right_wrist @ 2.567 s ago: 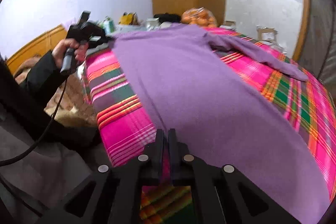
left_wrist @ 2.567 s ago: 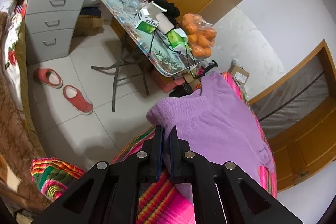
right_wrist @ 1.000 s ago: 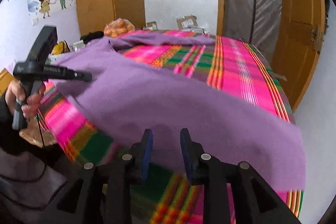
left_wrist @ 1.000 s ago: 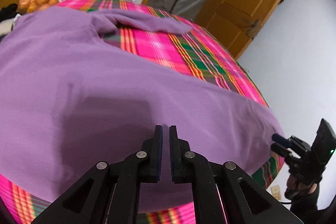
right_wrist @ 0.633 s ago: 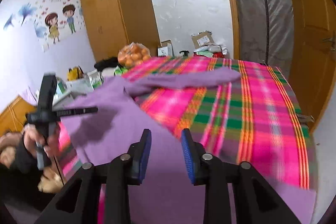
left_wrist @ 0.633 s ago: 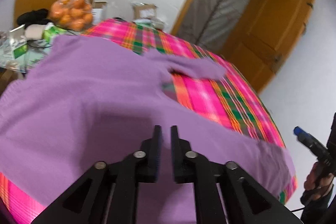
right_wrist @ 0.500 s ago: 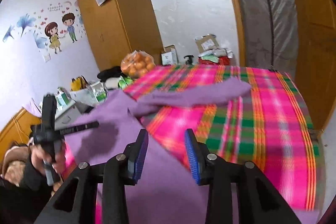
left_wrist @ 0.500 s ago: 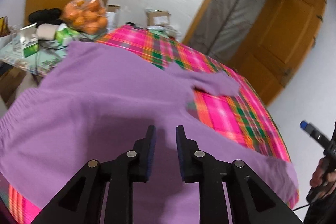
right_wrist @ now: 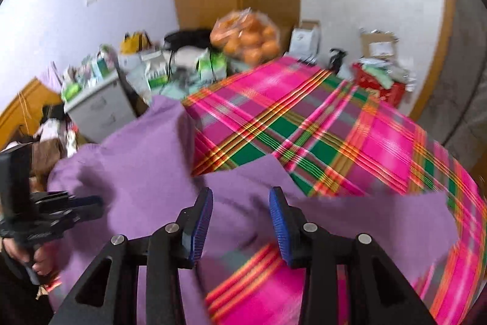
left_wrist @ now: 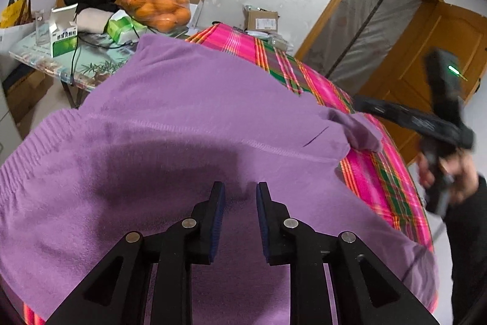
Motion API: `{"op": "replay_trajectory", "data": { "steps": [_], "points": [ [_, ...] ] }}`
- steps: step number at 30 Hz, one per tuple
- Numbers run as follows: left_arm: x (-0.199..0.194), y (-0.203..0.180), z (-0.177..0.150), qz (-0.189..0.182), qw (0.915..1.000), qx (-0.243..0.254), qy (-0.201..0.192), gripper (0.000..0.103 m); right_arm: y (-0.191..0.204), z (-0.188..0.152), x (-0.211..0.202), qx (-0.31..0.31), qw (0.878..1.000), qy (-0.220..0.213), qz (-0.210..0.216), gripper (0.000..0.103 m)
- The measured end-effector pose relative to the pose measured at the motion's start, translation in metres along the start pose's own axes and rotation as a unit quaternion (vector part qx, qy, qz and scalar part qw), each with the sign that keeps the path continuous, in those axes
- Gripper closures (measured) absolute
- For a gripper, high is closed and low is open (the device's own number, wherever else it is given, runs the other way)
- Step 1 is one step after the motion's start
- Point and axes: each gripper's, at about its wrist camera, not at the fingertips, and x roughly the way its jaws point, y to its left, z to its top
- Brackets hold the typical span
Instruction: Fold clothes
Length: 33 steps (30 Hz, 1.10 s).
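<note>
Purple knit: the sweater (left_wrist: 188, 124) lies spread on the bed (left_wrist: 377, 160), covering most of the near half of the pink and green plaid cover. Its ribbed hem sits at the near left edge of the bed; one cuff is turned up at the sweater's right edge, just beside the bare plaid.

The left gripper (left_wrist: 239, 197) hangs over the middle of the sweater, fingers parted by a narrow gap, nothing held between them. The right gripper (right_wrist: 240, 206) hangs over the sweater's near edge, fingers spread wider, also empty; that view is blurred.

Each view shows the other gripper held in a hand (left_wrist: 456, 175) beside the bed.

Beyond the bed's far left corner stands a table (left_wrist: 91, 66) bearing a bag of oranges (left_wrist: 156, 3) and boxes.
</note>
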Motion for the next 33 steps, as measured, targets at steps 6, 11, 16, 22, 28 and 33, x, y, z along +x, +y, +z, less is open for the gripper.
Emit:
{"op": "replay_trajectory", "data": {
  "steps": [6, 11, 16, 22, 28, 33],
  "points": [
    [0.005, 0.016, 0.001, -0.044, 0.9981, -0.043, 0.0, 0.081, -0.028, 0.029, 0.07, -0.006, 0.998, 0.052, 0.02, 0.059],
    [0.006, 0.019, 0.001, -0.057, 0.9968, -0.056, -0.001, 0.081, -0.04, 0.026, 0.097, 0.001, 0.994, 0.088, 0.061, 0.079],
    [0.007, 0.021, 0.001, -0.06, 0.9965, -0.059, -0.001, 0.081, -0.027, 0.015, 0.041, -0.008, 0.996, 0.029, 0.082, 0.096],
    [0.002, 0.02, -0.002, -0.047, 0.9971, -0.058, -0.011, 0.081, -0.005, -0.009, -0.026, -0.022, 0.992, -0.038, 0.115, 0.097],
    [-0.018, 0.017, -0.003, -0.015, 0.9975, -0.044, -0.054, 0.081, 0.017, -0.075, -0.063, -0.019, 0.99, -0.028, 0.139, 0.099],
    [-0.028, 0.011, 0.008, 0.001, 0.9964, -0.031, -0.079, 0.081, 0.015, -0.121, -0.054, 0.009, 0.989, 0.034, 0.141, 0.099]
  ]
}}
